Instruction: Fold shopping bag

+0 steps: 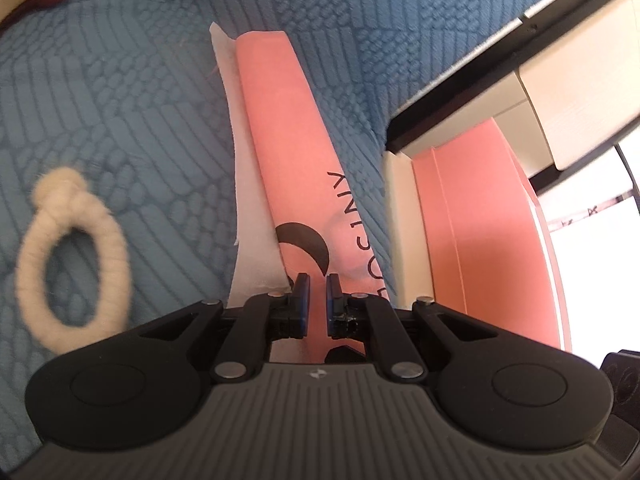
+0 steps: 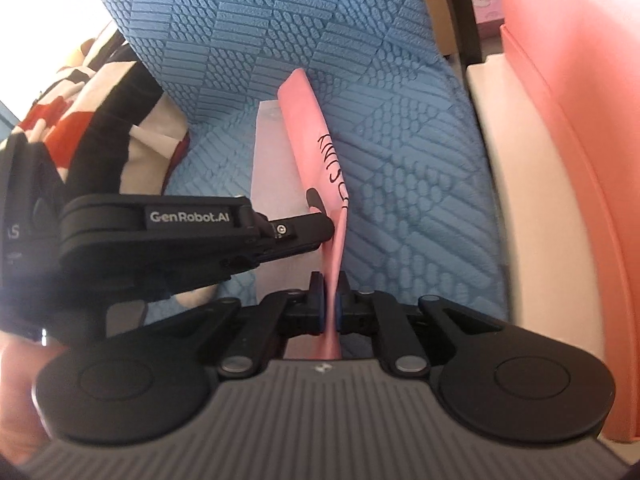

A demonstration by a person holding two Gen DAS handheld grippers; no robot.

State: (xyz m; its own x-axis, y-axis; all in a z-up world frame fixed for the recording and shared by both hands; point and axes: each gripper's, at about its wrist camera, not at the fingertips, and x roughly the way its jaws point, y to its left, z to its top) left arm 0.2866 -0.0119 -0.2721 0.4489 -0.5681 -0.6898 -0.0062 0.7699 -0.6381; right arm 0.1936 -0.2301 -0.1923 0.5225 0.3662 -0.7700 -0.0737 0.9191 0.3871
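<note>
Blue quilted cover (image 1: pixel 120 100), stitched in blocks of ribs and ovals, fills most of both views and serves as the work surface. Along its right edge sits a large pink box (image 2: pixel 568 160) with a cream border; in the left wrist view the same pink panel shows beside a cream, dark-edged frame. Shopping bag (image 1: pixel 280 152): pink, folded into a long narrow strip with a white layer showing along its left side, black lettering and a black crescent logo near the close end. Far end of the strip lies on the cover; near end is lifted. Patterned red, black and cream fabric (image 2: pixel 100 120) at left of the right wrist view, item not identifiable. Cream rope loop (image 1: pixel 72 256) with a knot at its top lies on the cover, well apart from the strip on its left. Right gripper (image 2: pixel 330 304): jaws pressed together on the pink edge, which stands upright between them. Left gripper (image 1: pixel 314 298): jaws parted by a narrow gap, pink strip seen between and beneath them; grip not confirmed.
</note>
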